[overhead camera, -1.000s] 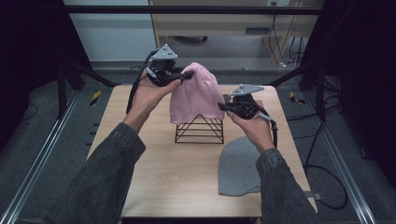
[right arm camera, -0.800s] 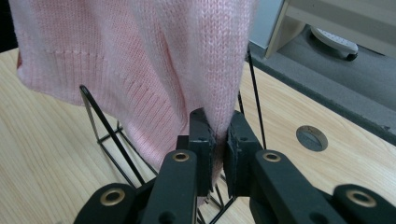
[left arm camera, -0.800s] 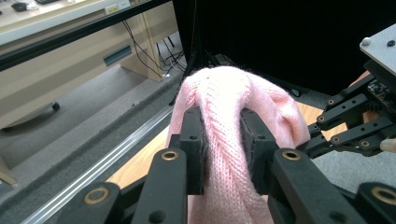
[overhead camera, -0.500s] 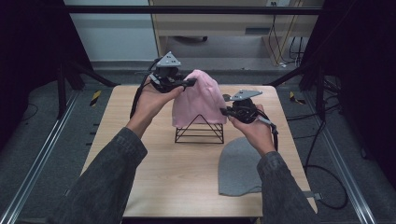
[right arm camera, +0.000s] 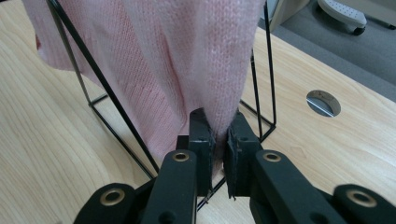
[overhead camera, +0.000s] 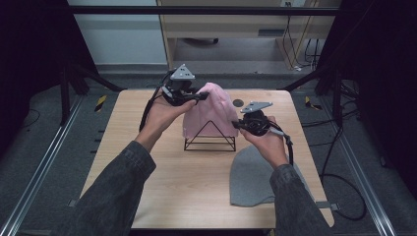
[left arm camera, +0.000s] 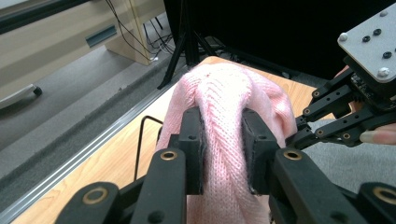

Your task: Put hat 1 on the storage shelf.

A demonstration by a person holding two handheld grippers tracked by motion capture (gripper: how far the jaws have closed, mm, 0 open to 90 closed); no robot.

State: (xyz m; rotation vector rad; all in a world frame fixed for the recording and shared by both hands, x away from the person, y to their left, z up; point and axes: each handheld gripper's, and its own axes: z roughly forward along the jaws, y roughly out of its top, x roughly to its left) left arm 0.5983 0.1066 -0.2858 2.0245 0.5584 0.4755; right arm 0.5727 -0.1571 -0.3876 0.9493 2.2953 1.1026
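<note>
In the high view, the pink knit hat (overhead camera: pixel 209 114) hung draped over the black wire stand (overhead camera: pixel 210 141) on the table (overhead camera: pixel 177 182). The left tool (overhead camera: pixel 200 96) gripped the hat's top, above the stand; the right tool (overhead camera: pixel 236 125) pinched its lower edge at the stand's right side. A grey hat (overhead camera: pixel 251 177) lay flat, nearer the person than the stand.

In the left gripper view, the left tool (left arm camera: pixel 223 140) clenched a thick fold of the hat (left arm camera: pixel 229 93).

In the right gripper view, the right tool (right arm camera: pixel 219 140) clamped the hat's hem (right arm camera: pixel 205 70) beside the stand's rods (right arm camera: pixel 268 70).

Dark grey denim sleeves (overhead camera: pixel 123 182), black two-jaw tools (left arm camera: pixel 223 140) with brass rivets, grey triangular screw-studded plates (overhead camera: pixel 182 73).
</note>
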